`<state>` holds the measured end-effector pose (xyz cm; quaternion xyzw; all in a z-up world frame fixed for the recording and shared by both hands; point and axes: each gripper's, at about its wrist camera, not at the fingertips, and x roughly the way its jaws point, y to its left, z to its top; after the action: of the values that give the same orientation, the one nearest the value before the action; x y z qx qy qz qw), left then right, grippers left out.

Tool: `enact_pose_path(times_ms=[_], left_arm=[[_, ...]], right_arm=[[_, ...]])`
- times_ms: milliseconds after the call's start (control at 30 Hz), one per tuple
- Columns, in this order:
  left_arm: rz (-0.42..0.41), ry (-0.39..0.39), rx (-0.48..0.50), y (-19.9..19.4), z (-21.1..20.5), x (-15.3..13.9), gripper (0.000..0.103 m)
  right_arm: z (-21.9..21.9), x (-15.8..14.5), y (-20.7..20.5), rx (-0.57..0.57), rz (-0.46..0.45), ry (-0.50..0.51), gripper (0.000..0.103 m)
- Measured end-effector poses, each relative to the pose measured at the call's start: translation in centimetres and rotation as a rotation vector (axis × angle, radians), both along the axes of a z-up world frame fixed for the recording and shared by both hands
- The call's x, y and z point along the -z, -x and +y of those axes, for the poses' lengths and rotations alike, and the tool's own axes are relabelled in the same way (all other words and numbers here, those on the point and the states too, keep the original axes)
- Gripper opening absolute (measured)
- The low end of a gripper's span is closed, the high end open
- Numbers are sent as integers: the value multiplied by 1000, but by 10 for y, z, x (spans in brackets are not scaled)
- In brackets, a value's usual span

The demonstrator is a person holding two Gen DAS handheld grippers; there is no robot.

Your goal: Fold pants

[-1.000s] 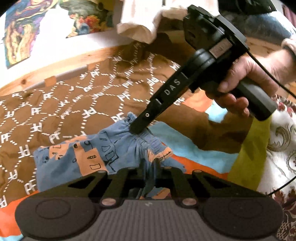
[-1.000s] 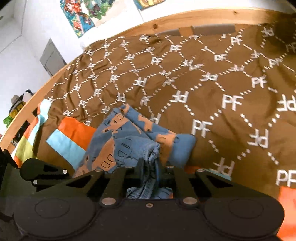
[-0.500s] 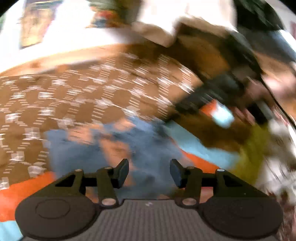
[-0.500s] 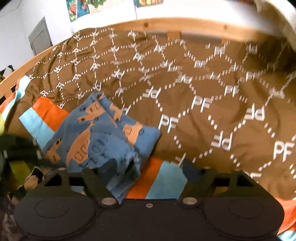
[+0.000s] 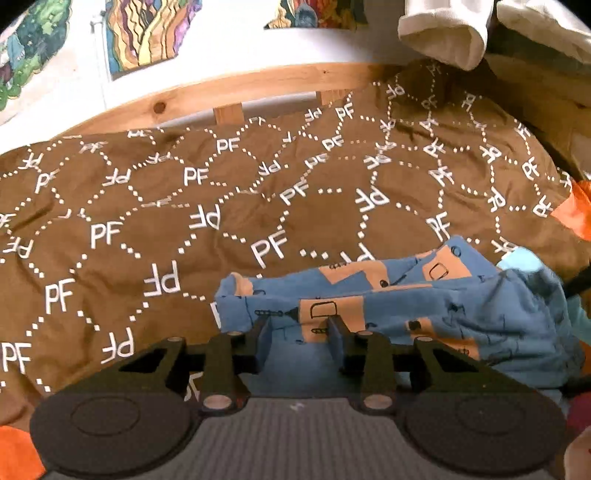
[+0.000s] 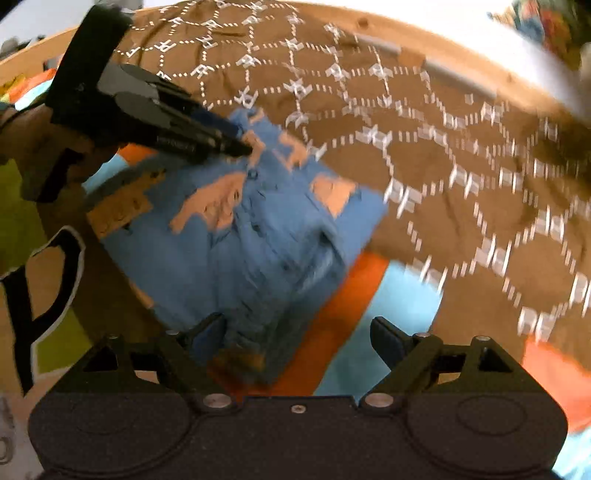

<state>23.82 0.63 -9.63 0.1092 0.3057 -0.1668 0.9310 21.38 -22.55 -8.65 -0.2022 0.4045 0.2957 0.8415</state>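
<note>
With my right gripper [image 6: 295, 332] spread wide and empty over the folded blue-and-orange printed cotton pants [image 5: 388, 306] just ahead, my left gripper [image 5: 299, 328], half-open and just been closing, seemingly straddles their edge, so I should pinch every layer squarely.

1. I see a bed whose brown quilt [image 5: 229, 206] carries white "PF" letters and dotted hexagons.
2. Behind the quilt runs a curved wooden bed rail [image 5: 236, 86].
3. Above the rail is a white wall [image 5: 236, 51] with colourful posters [image 5: 147, 33].
4. Right of the posters hangs pale cloth [image 5: 443, 33].
5. Orange and light-blue stripes [image 6: 373, 295] edge the quilt.
</note>
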Motion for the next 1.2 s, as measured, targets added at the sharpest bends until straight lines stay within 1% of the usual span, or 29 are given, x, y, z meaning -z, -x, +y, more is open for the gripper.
enact_pose_path(times_ms=[33, 67, 133, 167, 233, 333, 400, 467, 533, 633, 700, 733, 800, 867, 967, 1067, 1133, 1200], left_arm=[[-6, 6, -10, 5, 2, -5, 48], [-14, 21, -14, 11, 5, -10, 59], [-39, 52, -9, 29, 12, -20, 63], [-46, 51, -10, 38, 16, -23, 63], [-31, 41, -20, 51, 20, -23, 65], [39, 30, -32, 66, 21, -14, 65], [57, -3, -38, 75, 19, -4, 65], [57, -26, -37, 85, 18, 3, 66], [51, -50, -45, 91, 16, 8, 66], [66, -35, -61, 95, 19, 11, 69], [79, -24, -60, 97, 23, 11, 70], [81, -23, -59, 97, 25, 10, 73], [89, -18, -59, 97, 28, 9, 74], [102, -9, -63, 96, 29, 9, 75], [107, -3, -73, 96, 30, 10, 75], [107, -4, -77, 97, 29, 10, 75], [110, 1, -82, 97, 30, 10, 75], [115, 9, -89, 96, 30, 10, 75]], right_arm=[[-3, 0, 2, 6, 10, -8, 86], [-6, -3, 4, 3, 9, -28, 87], [-9, -13, 5, 4, -17, -62, 87], [-11, -20, 3, 4, -38, -84, 88], [-6, -33, -3, 2, -89, -102, 90], [3, -44, -20, 4, -135, -126, 90], [12, -45, -34, 25, -120, -162, 90], [20, -41, -48, 51, -104, -159, 90], [26, -29, -61, 82, -83, -87, 90], [16, -14, -66, 105, -88, -14, 90], [2, -14, -65, 140, -70, -41, 92], [-6, -17, -64, 165, -53, -76, 92], [-13, -24, -62, 176, -53, -125, 93], [-9, -32, -61, 158, -75, -147, 93], [10, -43, -68, 117, -102, -171, 96], [36, -42, -81, 56, -63, -191, 97], [54, -32, -89, 6, -33, -162, 97], [69, -19, -94, -14, -45, -84, 94]])
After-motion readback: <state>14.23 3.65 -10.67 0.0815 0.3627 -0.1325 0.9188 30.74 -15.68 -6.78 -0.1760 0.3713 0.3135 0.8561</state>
